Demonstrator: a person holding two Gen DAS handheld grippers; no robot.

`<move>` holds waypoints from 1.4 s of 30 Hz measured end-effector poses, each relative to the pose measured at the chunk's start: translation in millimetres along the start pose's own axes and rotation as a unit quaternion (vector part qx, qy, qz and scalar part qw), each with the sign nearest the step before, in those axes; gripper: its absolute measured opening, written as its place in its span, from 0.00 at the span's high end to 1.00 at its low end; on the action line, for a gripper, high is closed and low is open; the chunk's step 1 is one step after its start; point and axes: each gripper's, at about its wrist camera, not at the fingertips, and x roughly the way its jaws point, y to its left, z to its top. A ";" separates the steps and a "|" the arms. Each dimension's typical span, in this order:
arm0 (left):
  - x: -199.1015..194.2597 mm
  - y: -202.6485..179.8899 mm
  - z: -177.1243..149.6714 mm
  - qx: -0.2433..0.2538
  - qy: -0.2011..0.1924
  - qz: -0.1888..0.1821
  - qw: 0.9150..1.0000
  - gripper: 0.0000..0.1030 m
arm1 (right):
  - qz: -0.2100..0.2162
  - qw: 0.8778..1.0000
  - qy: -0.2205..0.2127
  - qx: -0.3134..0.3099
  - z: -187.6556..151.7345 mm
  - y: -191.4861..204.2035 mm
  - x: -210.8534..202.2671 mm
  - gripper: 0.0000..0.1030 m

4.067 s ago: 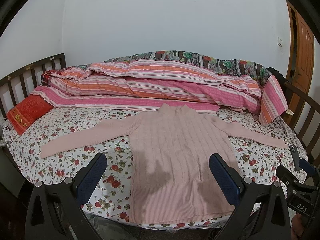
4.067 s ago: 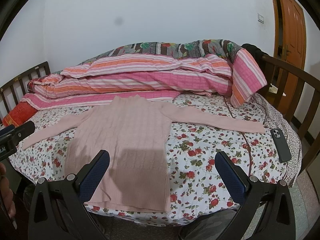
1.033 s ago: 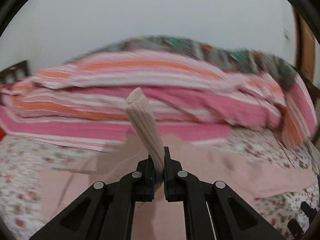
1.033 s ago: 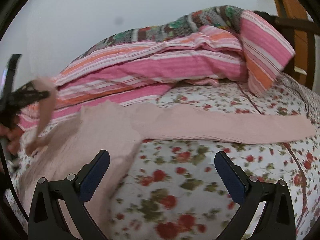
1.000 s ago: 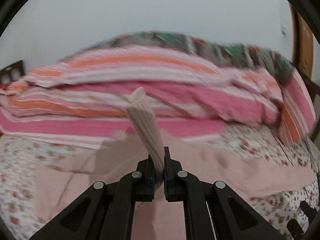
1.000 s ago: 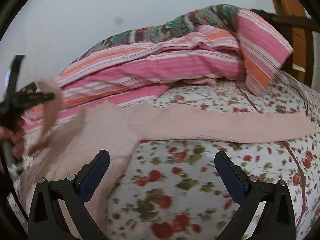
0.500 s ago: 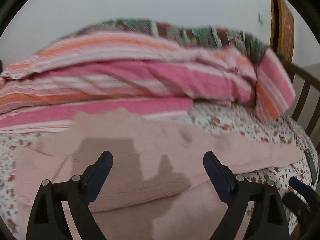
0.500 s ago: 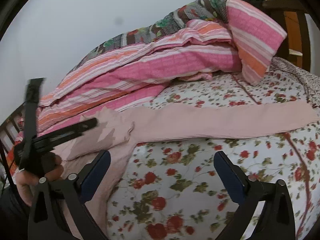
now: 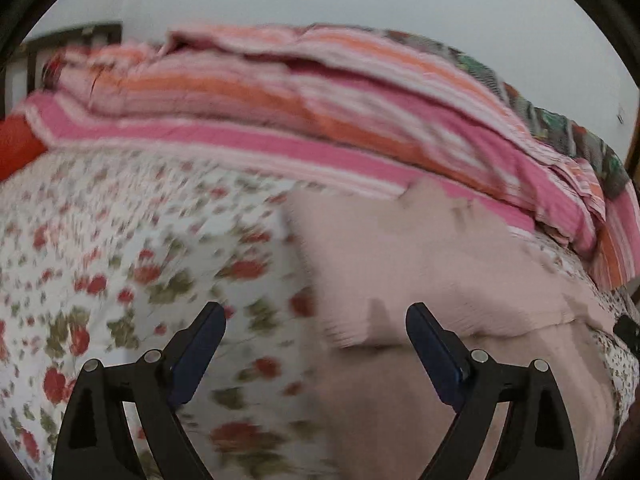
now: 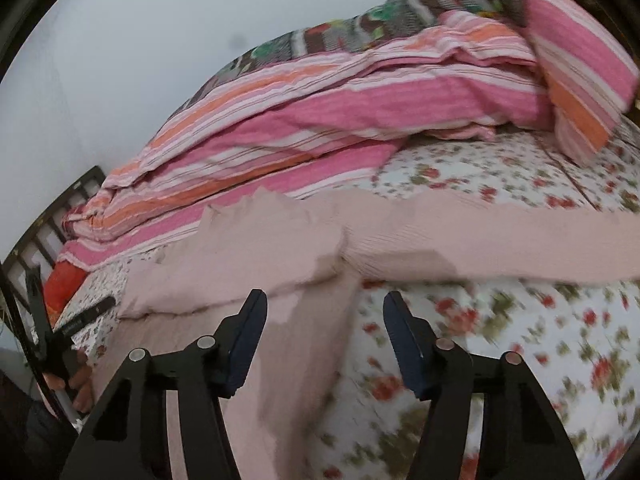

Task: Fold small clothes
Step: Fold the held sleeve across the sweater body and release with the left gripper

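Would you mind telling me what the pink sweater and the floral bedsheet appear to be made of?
Pink sweater: apparently a soft ribbed knit, matte; fine parallel ribs show along the sleeve, and it drapes limply. The fibre cannot be told.

Floral bedsheet: probably thin woven cloth, perhaps cotton, matte; a flat printed pattern of red flowers on white, though motion blur hides the weave.
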 end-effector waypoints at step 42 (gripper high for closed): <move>61.8 -50.4 12.3 0.084 0.075 -0.020 0.993 0.11 | -0.087 0.996 -0.001 -0.013 32.5 -34.0 2.8 0.43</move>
